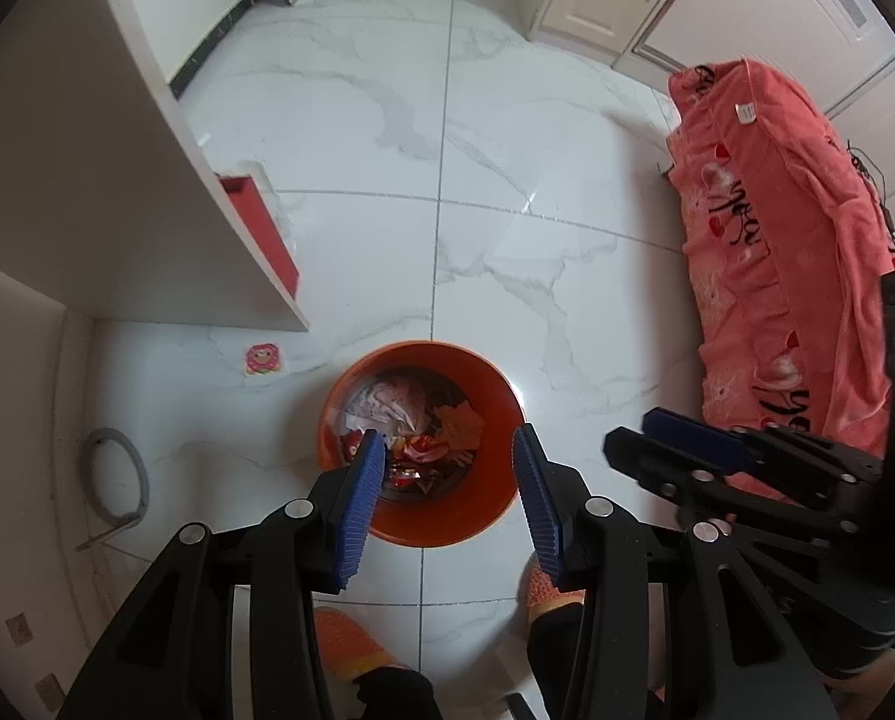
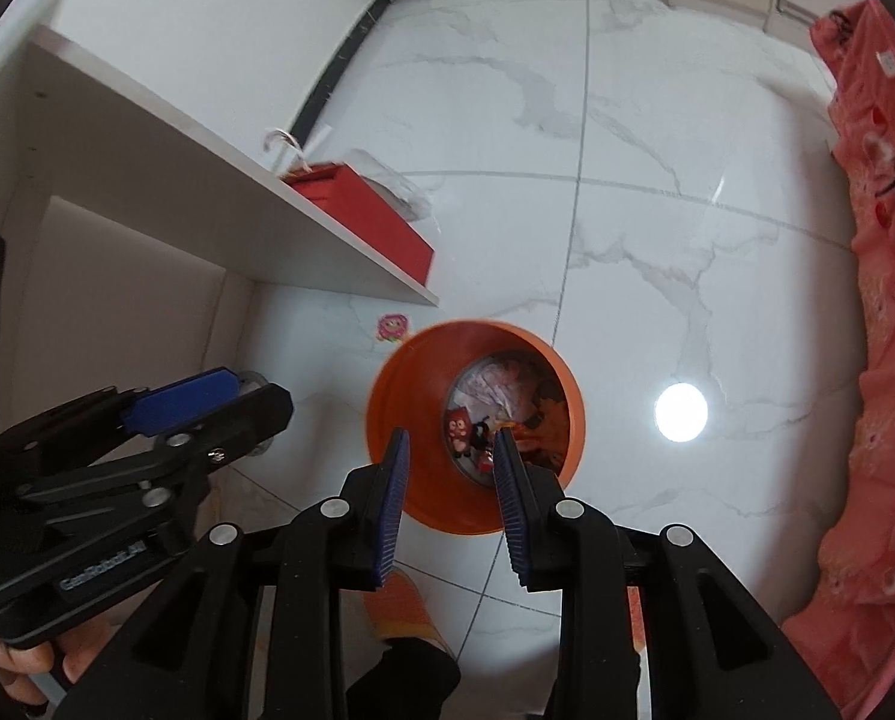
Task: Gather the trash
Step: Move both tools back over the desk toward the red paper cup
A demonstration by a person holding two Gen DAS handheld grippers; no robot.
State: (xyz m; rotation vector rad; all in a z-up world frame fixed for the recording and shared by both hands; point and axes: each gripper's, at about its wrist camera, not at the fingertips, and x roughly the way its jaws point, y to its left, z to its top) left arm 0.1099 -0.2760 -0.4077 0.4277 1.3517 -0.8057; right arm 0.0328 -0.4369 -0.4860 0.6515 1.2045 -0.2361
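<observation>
The floor (image 1: 507, 138) is shiny white tile with gray swirls. An orange bin (image 1: 423, 516) stands on it, with wrappers and paper inside. A small pink sticker (image 1: 261, 358) lies flat on the floor near the bin. A red box (image 1: 261, 228) sits by the white shelf (image 1: 87, 192). A gray hose (image 1: 120, 468) curls on the floor.

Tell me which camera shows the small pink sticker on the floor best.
The left wrist view: the sticker lies sharp and unobstructed on the floor, left of the orange bin. The right wrist view shows it smaller and blurred, close to the bin's rim.
</observation>
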